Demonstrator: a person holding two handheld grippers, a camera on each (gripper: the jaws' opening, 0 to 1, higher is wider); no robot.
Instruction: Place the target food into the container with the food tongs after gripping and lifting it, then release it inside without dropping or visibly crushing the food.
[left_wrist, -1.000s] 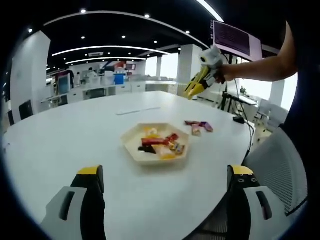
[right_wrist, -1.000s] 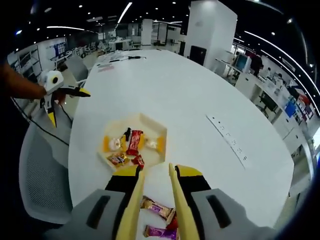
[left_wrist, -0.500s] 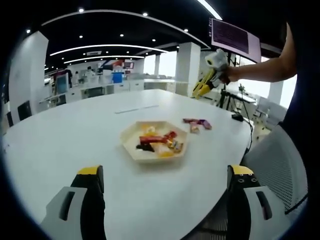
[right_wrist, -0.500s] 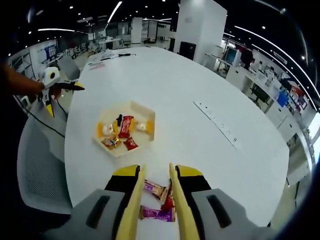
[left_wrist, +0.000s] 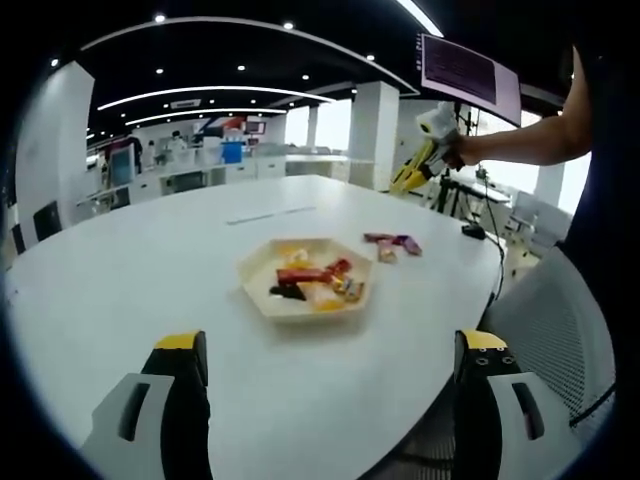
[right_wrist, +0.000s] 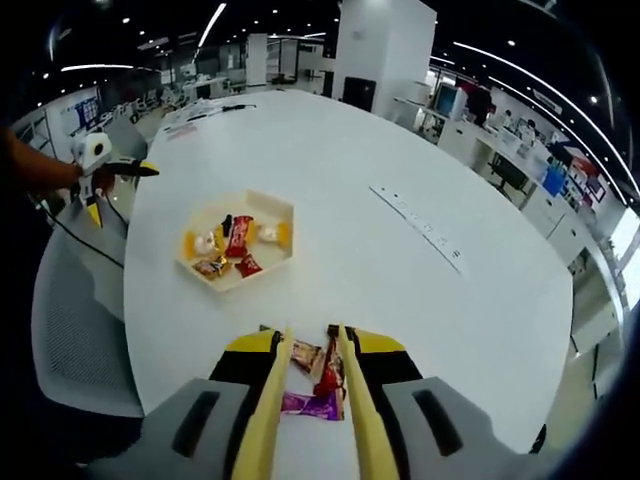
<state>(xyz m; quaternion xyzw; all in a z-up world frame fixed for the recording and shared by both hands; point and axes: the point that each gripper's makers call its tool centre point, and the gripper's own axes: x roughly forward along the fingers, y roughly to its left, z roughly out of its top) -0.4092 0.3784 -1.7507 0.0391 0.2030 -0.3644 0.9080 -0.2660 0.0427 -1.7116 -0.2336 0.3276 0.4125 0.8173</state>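
Observation:
A cream hexagonal tray (left_wrist: 260, 298) (right_wrist: 270, 208) on the white table holds several wrapped snacks. Loose purple and red wrapped candies (left_wrist: 393, 243) (right_wrist: 312, 404) lie on the table beside it. My right gripper (right_wrist: 313, 340) is shut on yellow food tongs (right_wrist: 272, 400), whose two arms stand slightly apart with nothing between them. It hangs high above the loose candies, which show between the tong arms. In the left gripper view a hand holds the right gripper (left_wrist: 428, 158) up beyond the candies. My left gripper (left_wrist: 332, 342) is open, off the table's near edge; it also appears as the left gripper (right_wrist: 95, 165).
The round white table (left_wrist: 150, 270) (right_wrist: 400, 300) carries a thin white strip (right_wrist: 420, 228) (left_wrist: 265, 215) beyond the tray. A grey mesh chair (left_wrist: 550, 330) (right_wrist: 70, 320) stands at the table's edge. An office with desks and pillars lies behind.
My right gripper with the tongs has risen and drawn back from the tray, so the loose candies now sit between the tong arms. The left gripper has hardly moved.

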